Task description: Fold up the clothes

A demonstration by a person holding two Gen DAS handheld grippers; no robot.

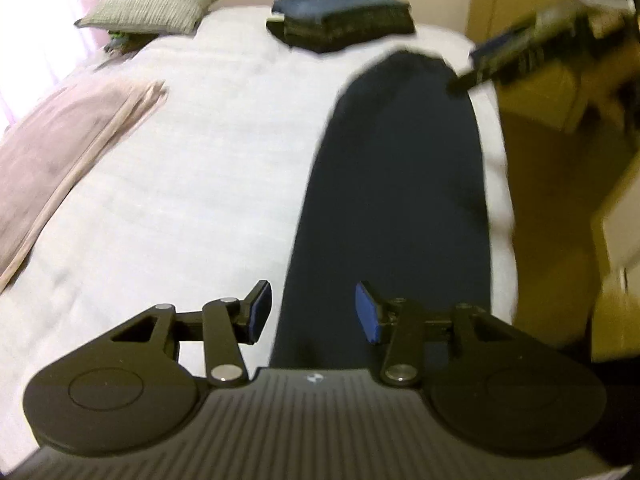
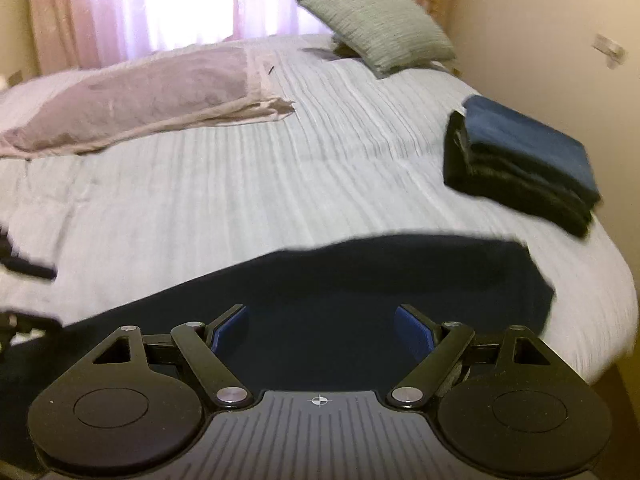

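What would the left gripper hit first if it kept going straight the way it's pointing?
Most likely the dark garment spread along the bed. The left gripper points down at it with open, empty jaws, and nothing shows in between. Depth is hard to judge in this blurred view.

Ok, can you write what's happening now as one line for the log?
step: fold clothes | left gripper: open, empty | right gripper: open, empty | dark garment: flat on bed | stack: folded, on bed
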